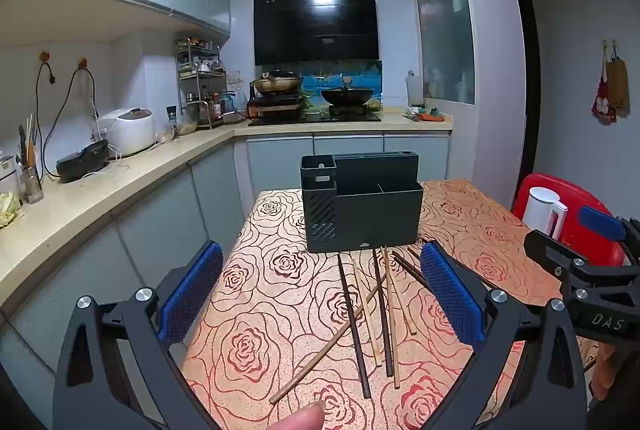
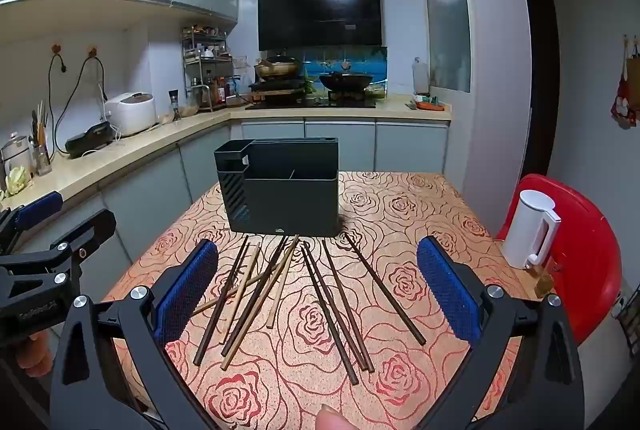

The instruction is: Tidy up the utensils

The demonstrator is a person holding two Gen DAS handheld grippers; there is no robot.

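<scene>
The letters "DAS" are read in pale print on the black body of the right tool, seen at the right edge of the left wrist view. On the left tool, at the left edge of the right wrist view, a line of embossed lettering is made out, but it cannot be read. A small badge low on the front of the dark utensil holder is too small to be read.

front: dark utensil caddy blocked the far middle of the tabletop
near side: loose chopsticks fanned out, bare cloth between them
right edge: white kettle crowded that side
right of caddy: open tabletop
</scene>
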